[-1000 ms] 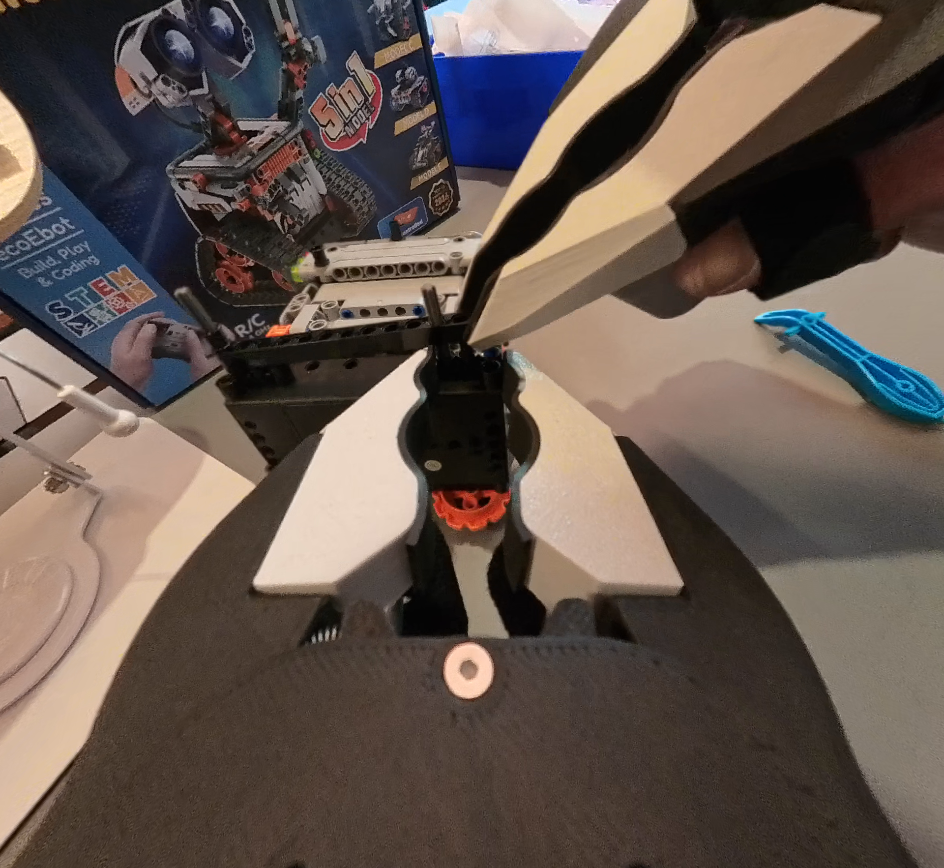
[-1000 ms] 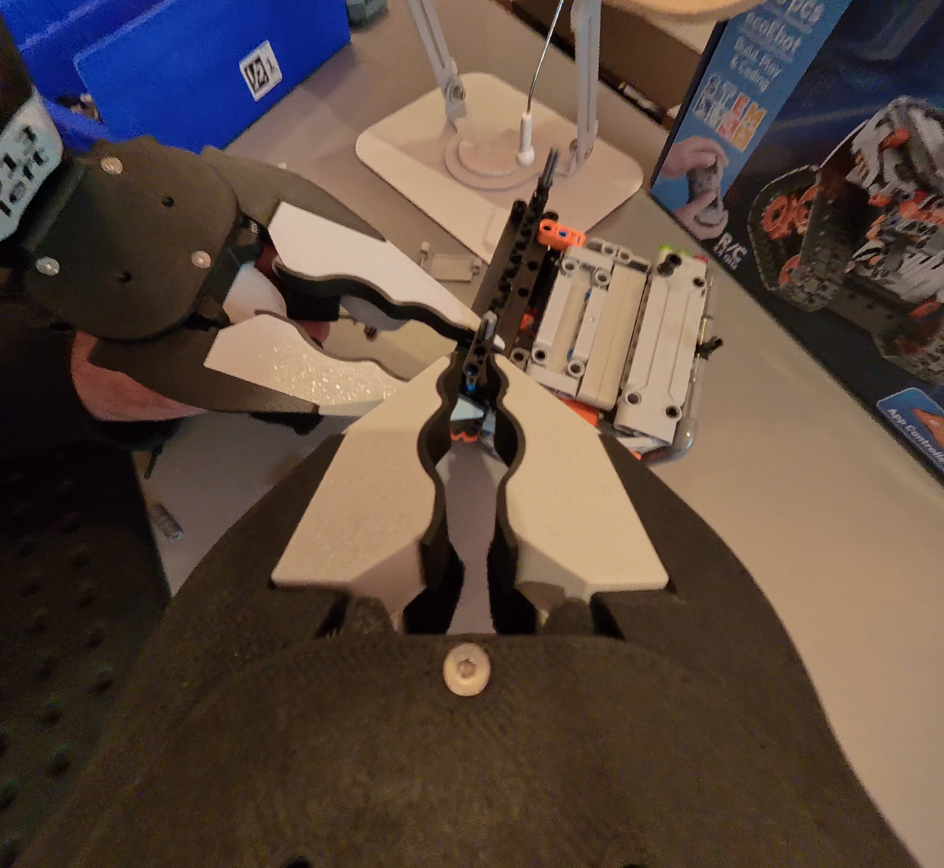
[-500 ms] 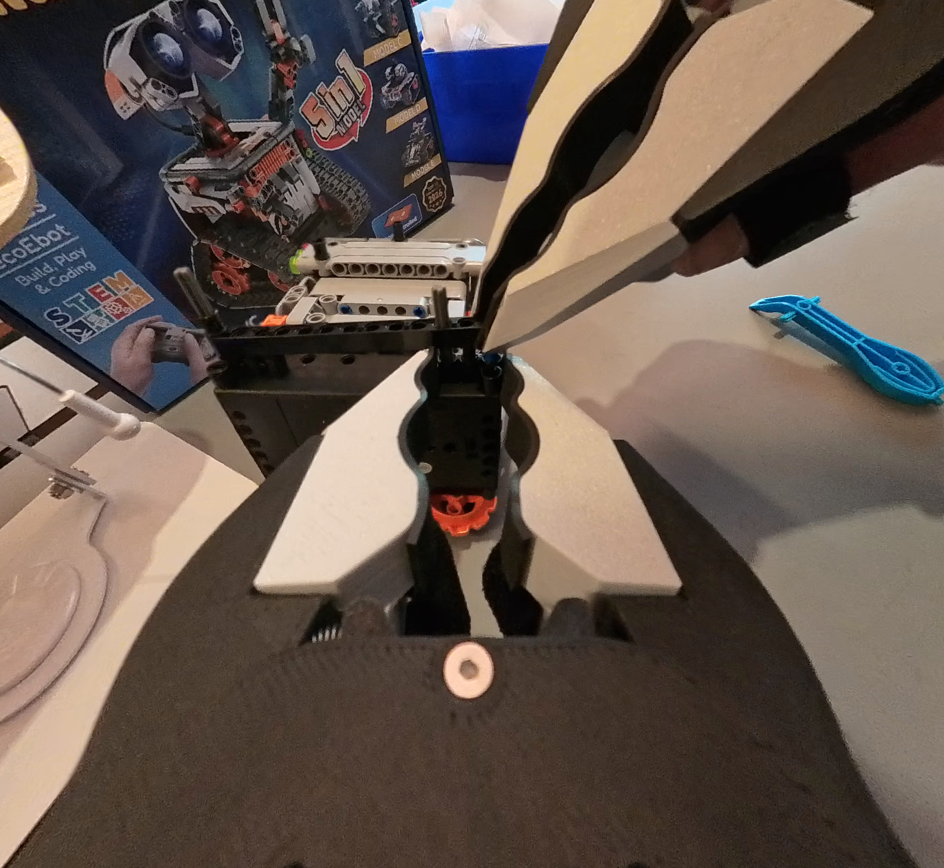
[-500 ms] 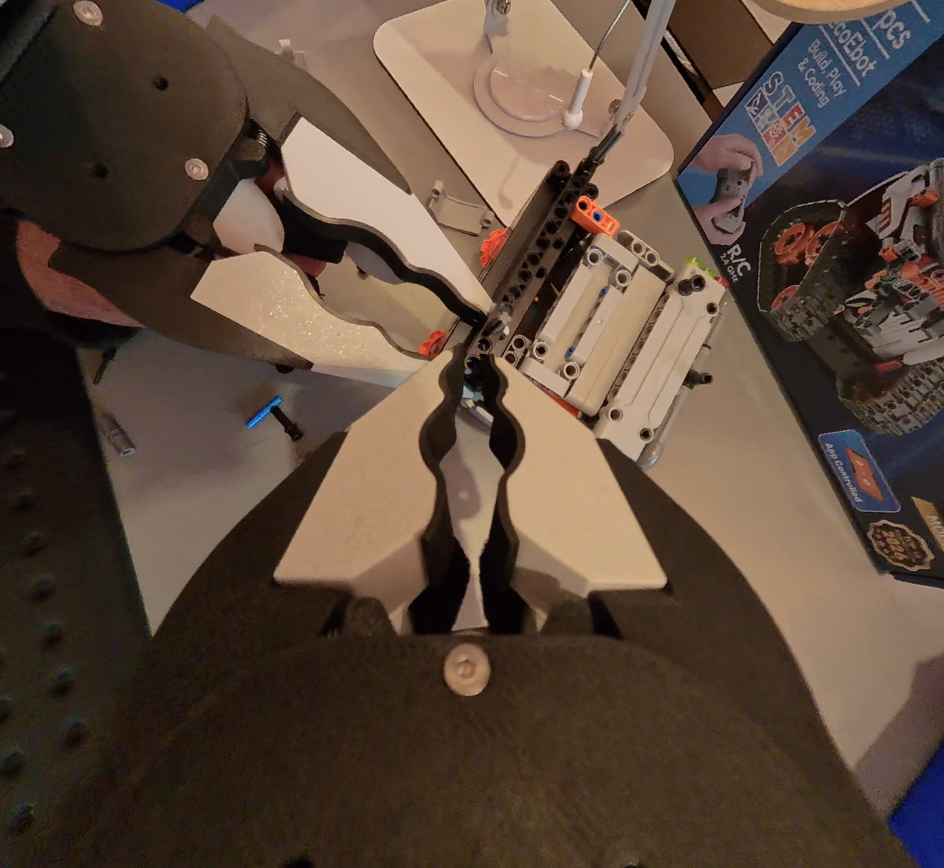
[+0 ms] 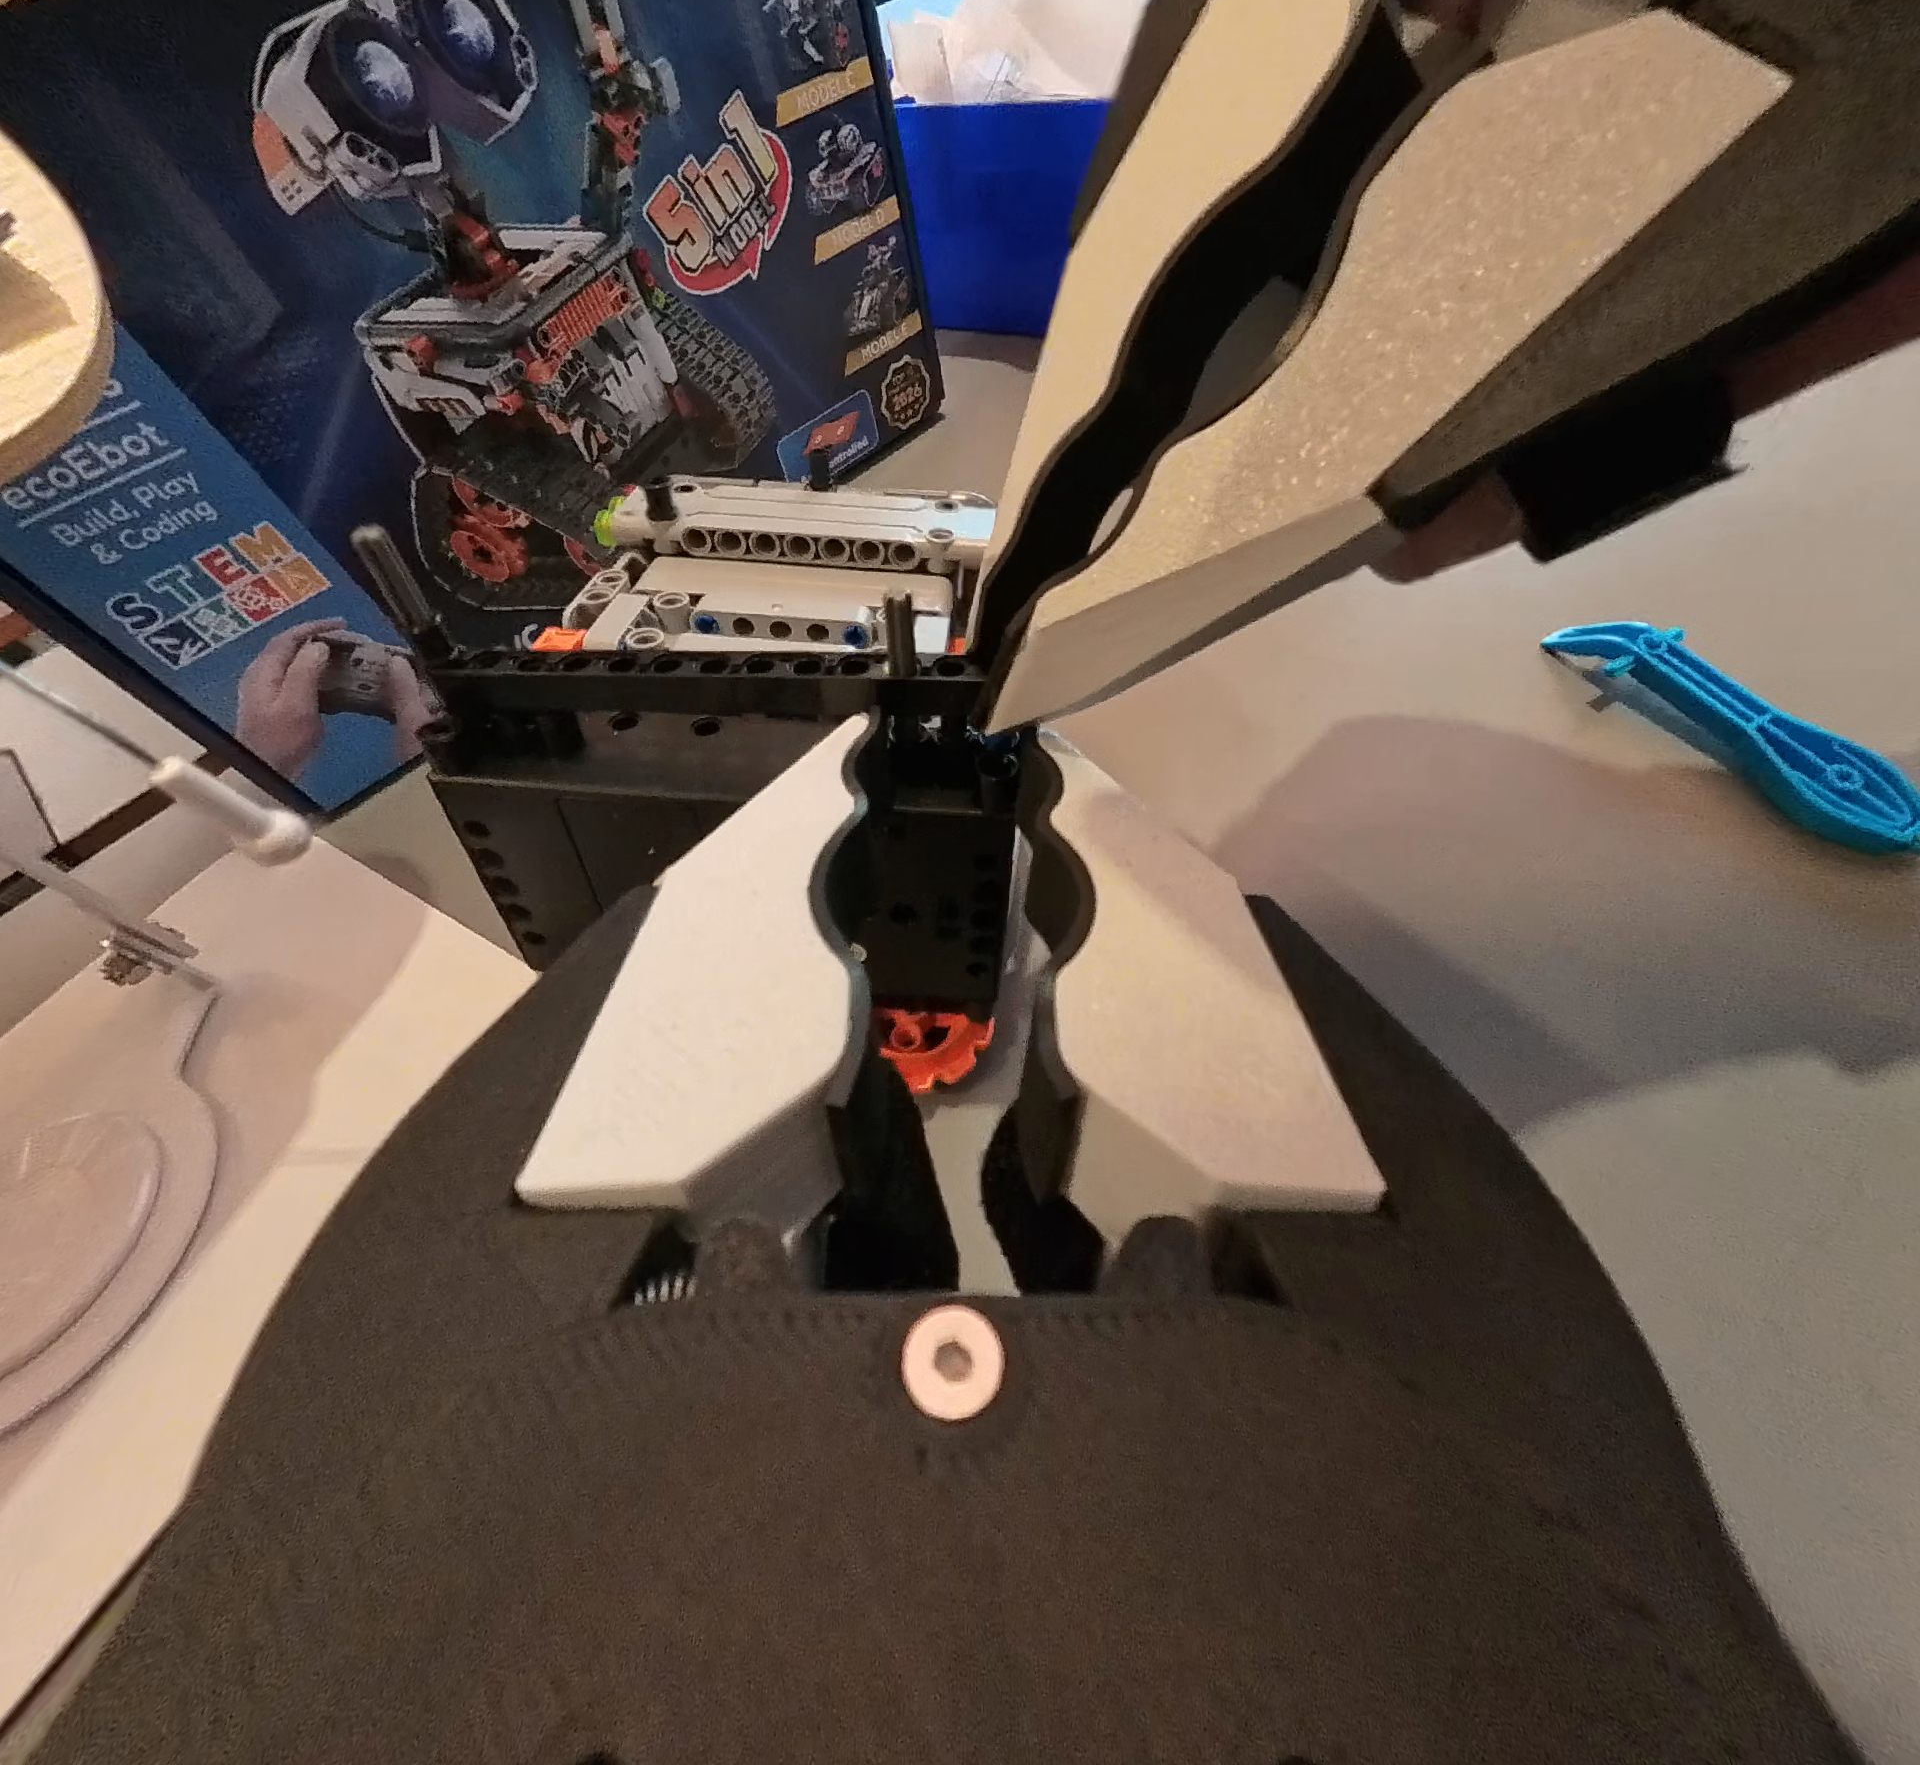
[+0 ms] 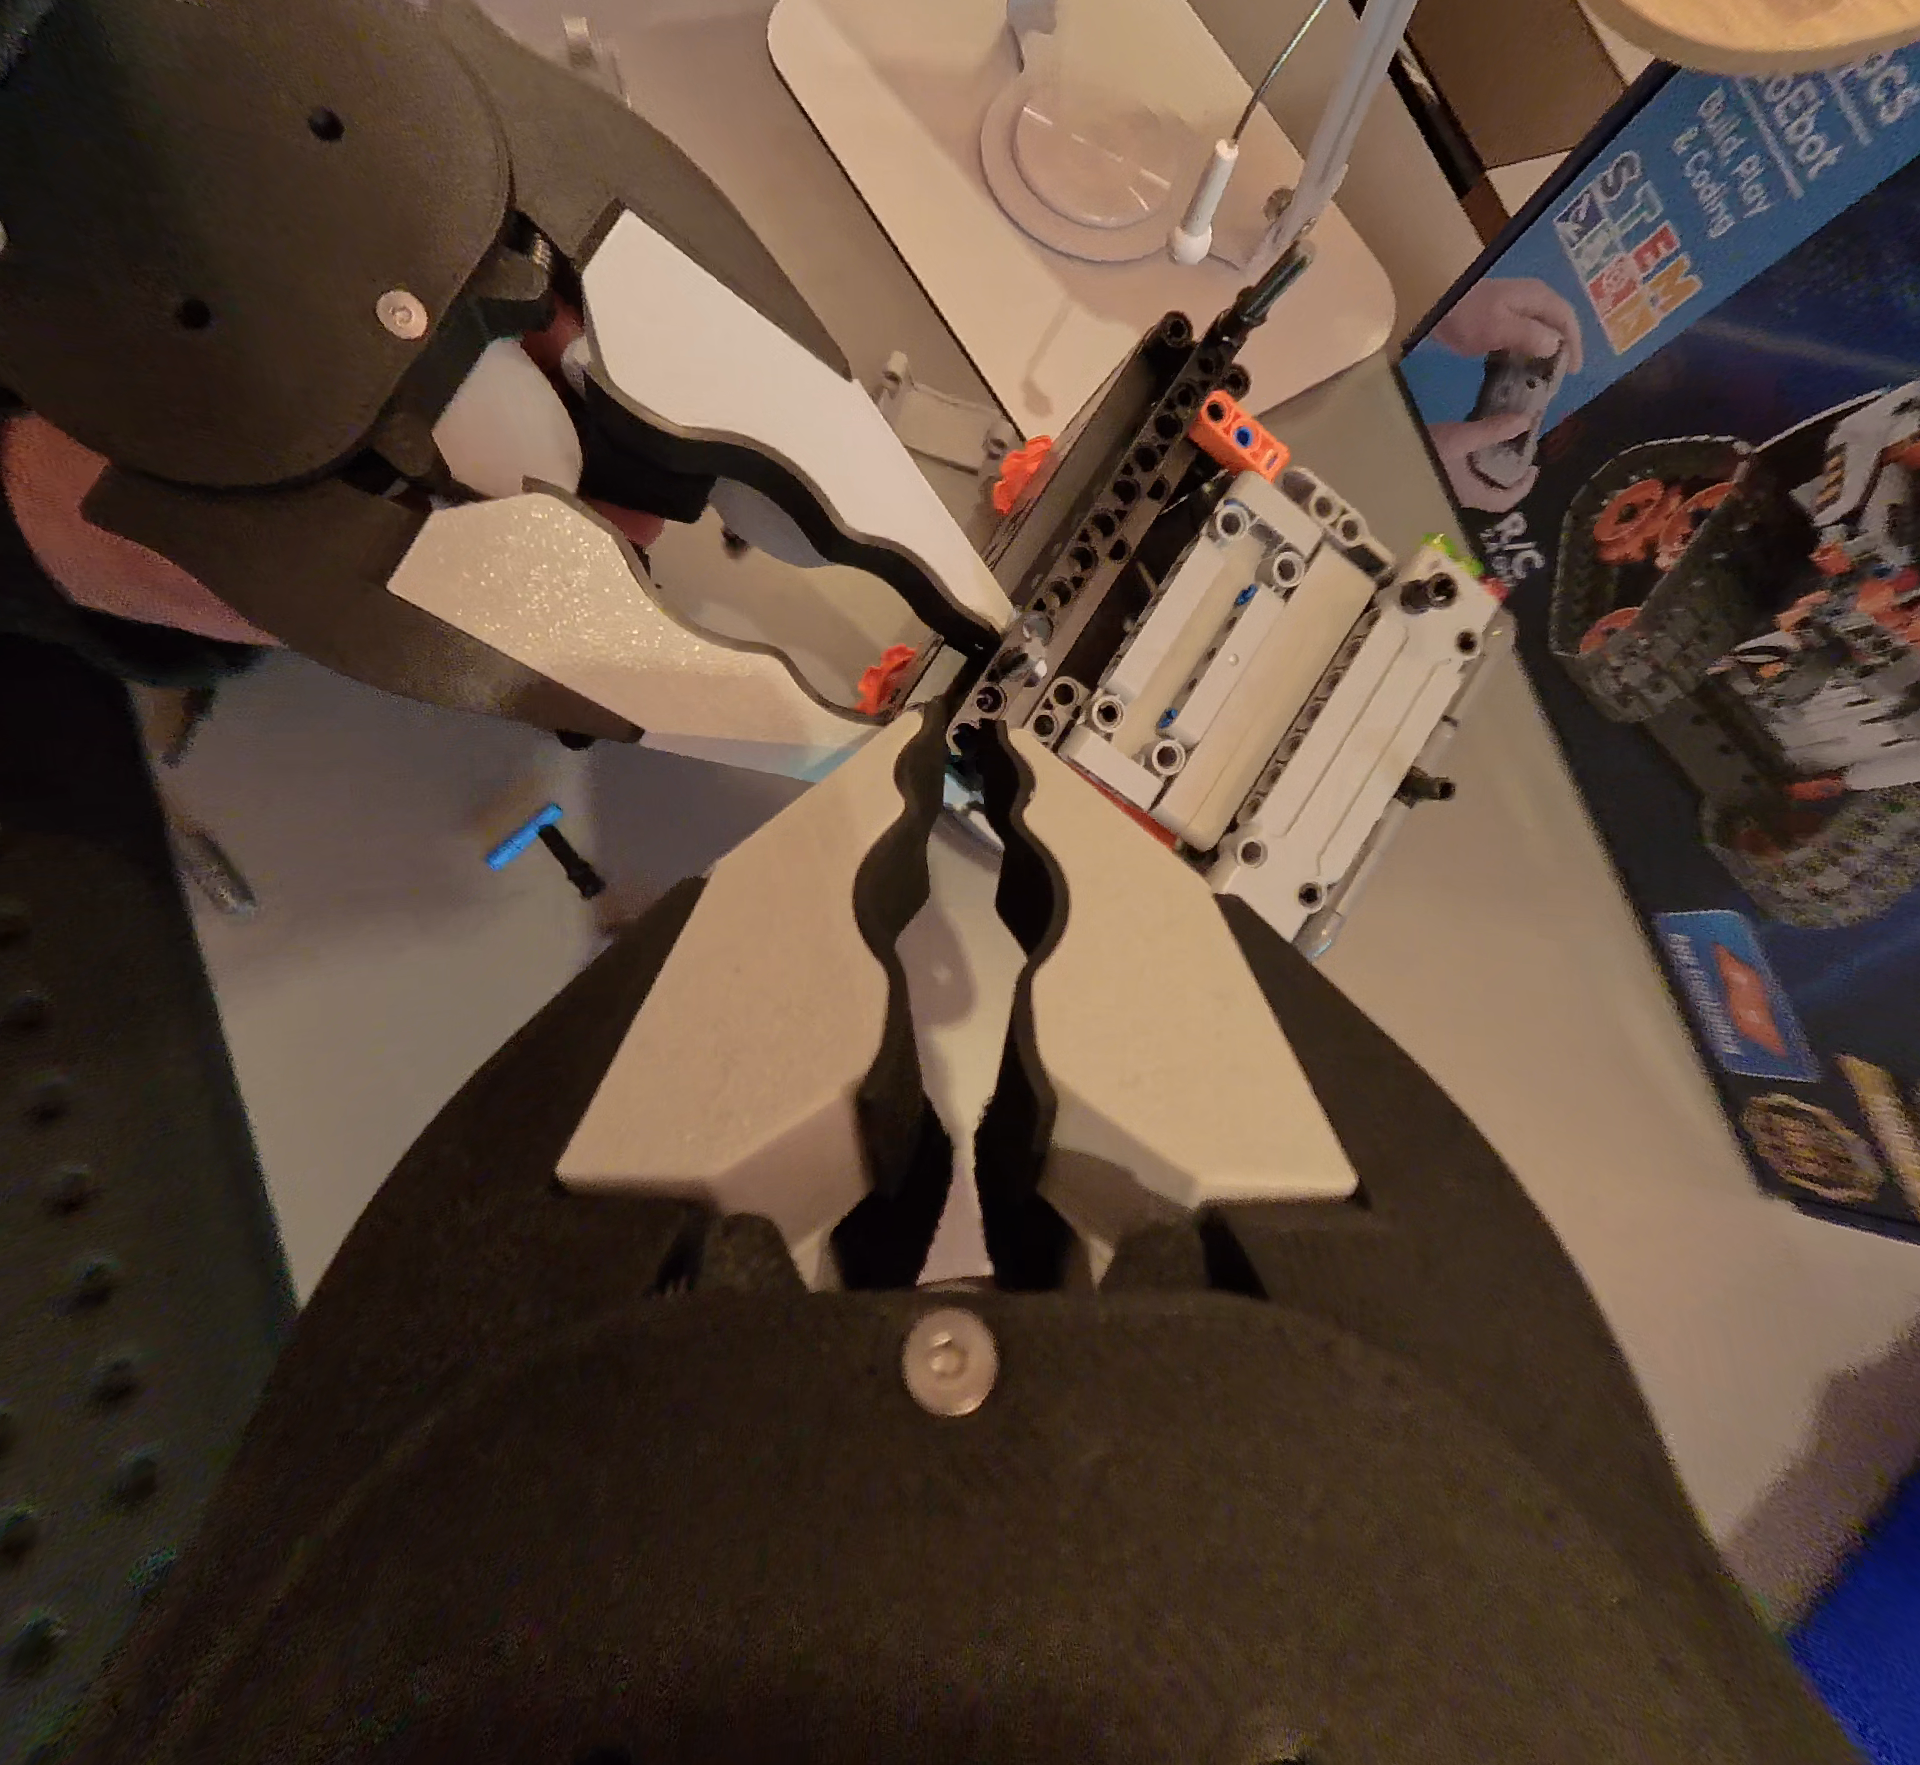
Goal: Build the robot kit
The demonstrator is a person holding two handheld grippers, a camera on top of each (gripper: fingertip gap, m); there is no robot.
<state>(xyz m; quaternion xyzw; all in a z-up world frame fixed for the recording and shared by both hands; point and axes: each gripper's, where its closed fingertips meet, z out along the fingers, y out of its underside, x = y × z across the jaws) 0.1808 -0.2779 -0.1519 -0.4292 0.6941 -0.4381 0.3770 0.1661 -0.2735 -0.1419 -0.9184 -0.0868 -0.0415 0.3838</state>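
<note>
A brick model of black beams and white-grey panels (image 5: 790, 572) stands on the table. My left gripper (image 5: 940, 759) is shut on its black end block, with an orange gear (image 5: 930, 1045) between the fingers. My right gripper (image 5: 987, 707) comes down from the upper right, tips on the black beam's end just above my left fingertips. In the right wrist view my right gripper (image 6: 961, 733) is nearly closed on a small black and blue part at the corner of the model (image 6: 1247, 655). The left gripper (image 6: 935, 666) grips the model from the left.
A blue toy box (image 5: 416, 209) stands right behind the model and also shows in the right wrist view (image 6: 1714, 572). A blue plastic tool (image 5: 1766, 759) lies to the right. A white stand base (image 6: 1039, 105), a blue bin (image 5: 987, 209) and loose pins (image 6: 525, 848) are nearby. The grippers are tip to tip, or close to it.
My right gripper has swung up and now points down more steeply onto the beam's end. My left gripper keeps its hold on the model, which has turned slightly.
</note>
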